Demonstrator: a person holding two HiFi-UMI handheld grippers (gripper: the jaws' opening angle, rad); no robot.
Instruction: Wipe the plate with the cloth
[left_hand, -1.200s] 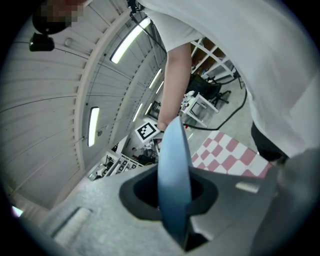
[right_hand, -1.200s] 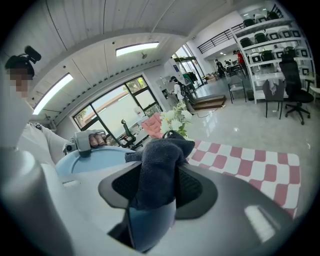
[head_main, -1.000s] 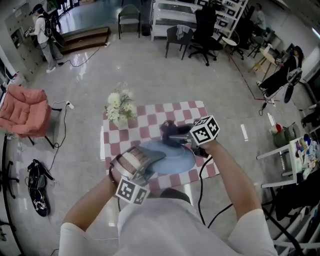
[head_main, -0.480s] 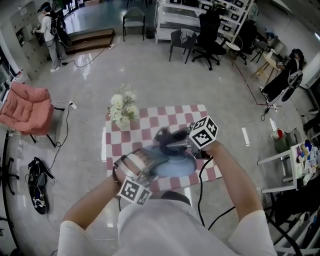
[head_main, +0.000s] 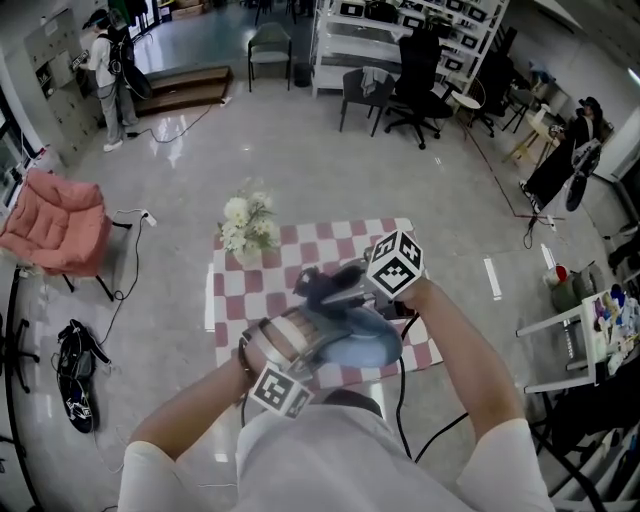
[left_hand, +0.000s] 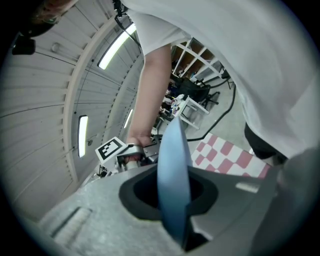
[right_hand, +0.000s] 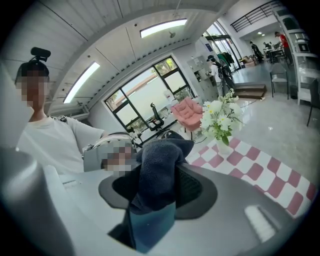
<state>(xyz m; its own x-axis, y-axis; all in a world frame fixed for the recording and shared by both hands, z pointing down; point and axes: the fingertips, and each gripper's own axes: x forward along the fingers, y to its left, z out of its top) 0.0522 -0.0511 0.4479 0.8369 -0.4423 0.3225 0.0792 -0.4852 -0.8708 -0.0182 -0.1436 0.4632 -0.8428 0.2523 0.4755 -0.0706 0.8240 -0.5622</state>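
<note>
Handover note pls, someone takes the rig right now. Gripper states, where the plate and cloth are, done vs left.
Left gripper: shut on the rim of the round light-blue plate, held up over the near edge of the red-and-white checked table.
Right gripper: shut on the bunched dark grey cloth, which is at the plate's far-left rim in the head view; contact can't be confirmed.
Done: both things picked up and brought together.
Left: wipe the plate's face; how much is already wiped can't be told.
Note: the vase of white flowers stands at the table's far left, apart from the work.
</note>
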